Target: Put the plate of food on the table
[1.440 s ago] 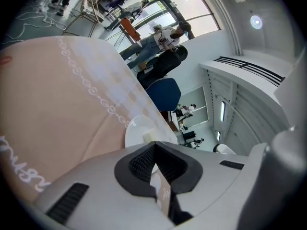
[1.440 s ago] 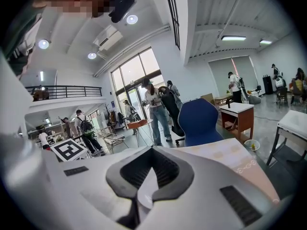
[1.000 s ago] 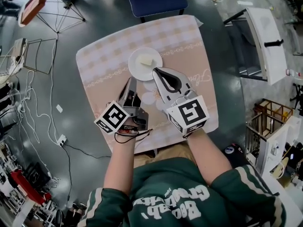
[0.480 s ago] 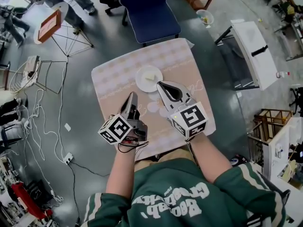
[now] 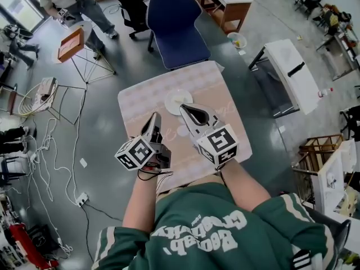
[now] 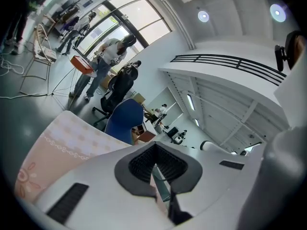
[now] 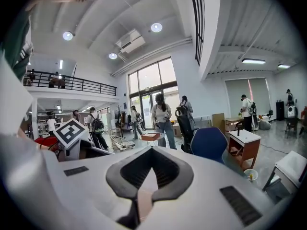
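- The plate (image 5: 175,99) sits on the table (image 5: 135,108), towards the far side of its pink patterned cloth (image 5: 225,111), with a small pale bit of food (image 5: 180,98) on it
- The left gripper (image 5: 155,117) has its jaws pressed together with nothing in them; it is held over the near half of the table, beside the plate and apart from it
- The right gripper (image 5: 182,107) is closed and empty too; in the head view its tip lines up with the plate's near edge (touching or not, I cannot tell)
- The two grippers are side by side, both pointing away from the person in the green sweatshirt (image 5: 197,235)
- A blue chair (image 5: 171,21) stands just beyond the table
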A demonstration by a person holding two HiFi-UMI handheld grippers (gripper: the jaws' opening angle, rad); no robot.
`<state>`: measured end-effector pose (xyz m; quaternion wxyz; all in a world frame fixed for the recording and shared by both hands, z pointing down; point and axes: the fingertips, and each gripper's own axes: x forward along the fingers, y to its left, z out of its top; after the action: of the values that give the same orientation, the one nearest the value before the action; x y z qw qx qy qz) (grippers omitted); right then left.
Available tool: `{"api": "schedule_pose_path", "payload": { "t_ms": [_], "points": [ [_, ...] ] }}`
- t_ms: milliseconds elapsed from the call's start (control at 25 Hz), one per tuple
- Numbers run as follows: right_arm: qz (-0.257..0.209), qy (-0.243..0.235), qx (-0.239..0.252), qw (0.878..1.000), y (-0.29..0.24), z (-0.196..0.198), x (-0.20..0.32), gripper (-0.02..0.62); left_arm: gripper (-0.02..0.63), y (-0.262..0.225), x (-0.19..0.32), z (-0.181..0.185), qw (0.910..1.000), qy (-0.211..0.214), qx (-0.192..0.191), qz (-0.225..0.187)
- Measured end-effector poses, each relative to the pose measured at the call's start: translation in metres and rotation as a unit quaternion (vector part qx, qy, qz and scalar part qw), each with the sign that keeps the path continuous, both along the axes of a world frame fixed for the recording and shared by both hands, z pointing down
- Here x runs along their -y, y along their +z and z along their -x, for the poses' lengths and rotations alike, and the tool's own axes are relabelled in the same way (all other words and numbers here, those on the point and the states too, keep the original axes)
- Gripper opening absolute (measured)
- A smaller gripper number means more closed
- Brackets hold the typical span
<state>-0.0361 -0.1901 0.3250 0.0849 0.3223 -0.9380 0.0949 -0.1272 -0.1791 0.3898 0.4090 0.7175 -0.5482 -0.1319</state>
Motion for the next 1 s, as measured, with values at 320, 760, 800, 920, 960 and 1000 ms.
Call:
{"api": "schedule_pose_path", "payload": {
  "t_ms": [320,760,800,920,960,1000],
  "points": [
    [-0.021,-0.003,0.007,1.000,-0.033,0.009,-0.015,0.014,0.008,-0.069,-0.003,-0.002,0.9922,0.045,0.087,-0.078],
    [-0.052,-0.027,0.010,0.998,-0.073,0.027,-0.035,0.014,0.008,-0.143,-0.018,0.004,0.9507,0.077,0.243,-0.177],
    [-0.053,-0.028,0.009,0.998,-0.074,0.027,-0.038,0.014,0.008,-0.145,-0.020,0.005,0.9464,0.077,0.256,-0.181],
    [-0.054,-0.028,0.005,0.998,-0.075,0.027,-0.044,0.014,0.008,-0.148,-0.026,0.006,0.9283,0.080,0.309,-0.190],
    [-0.054,-0.027,0.004,0.998,-0.075,0.026,-0.045,0.014,0.008,-0.147,-0.028,0.006,0.9218,0.081,0.327,-0.191],
    [-0.054,-0.027,0.002,0.998,-0.075,0.025,-0.046,0.014,0.008,-0.147,-0.030,0.006,0.9150,0.081,0.345,-0.193]
  ]
}}
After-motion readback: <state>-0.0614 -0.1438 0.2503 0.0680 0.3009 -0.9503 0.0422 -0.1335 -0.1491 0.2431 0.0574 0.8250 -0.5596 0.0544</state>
